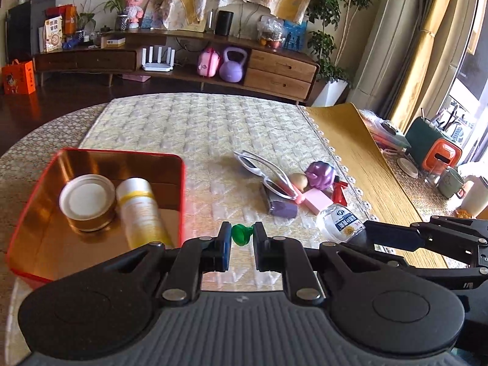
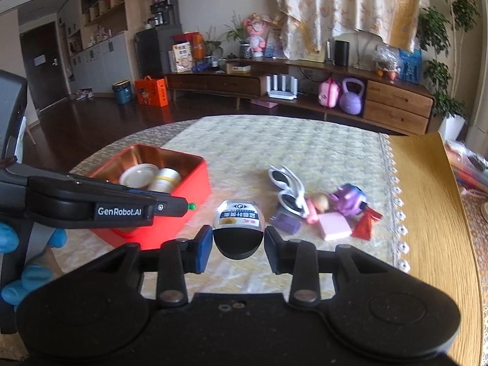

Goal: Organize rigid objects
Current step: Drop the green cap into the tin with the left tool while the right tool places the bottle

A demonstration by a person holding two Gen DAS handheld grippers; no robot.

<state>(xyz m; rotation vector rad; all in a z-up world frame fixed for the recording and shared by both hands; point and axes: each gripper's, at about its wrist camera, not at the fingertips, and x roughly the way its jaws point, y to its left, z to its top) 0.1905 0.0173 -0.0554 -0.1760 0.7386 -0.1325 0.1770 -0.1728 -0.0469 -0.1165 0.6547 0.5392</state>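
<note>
A red tin box (image 1: 183,183) (image 2: 201,183) with a gold inside holds a round white-lidded tin (image 1: 87,198) and a white and yellow bottle (image 1: 140,213). My left gripper (image 1: 239,238) is shut on a small green peg (image 1: 241,235) beside the box's right wall; it also shows in the right wrist view (image 2: 192,206). My right gripper (image 2: 238,241) is shut on a small clear bottle with a black cap (image 2: 238,219) (image 1: 340,221), held above the cloth. White sunglasses (image 1: 268,174) (image 2: 289,192) lie to the right with a pile of small items.
The pile holds a purple toy (image 1: 321,174), a pink block (image 1: 317,201), a purple block (image 1: 285,209), a round nut (image 1: 299,180) and a red packet (image 1: 338,192). A quilted cloth (image 1: 198,128) covers the table. Mugs and containers (image 1: 442,158) stand at the right edge.
</note>
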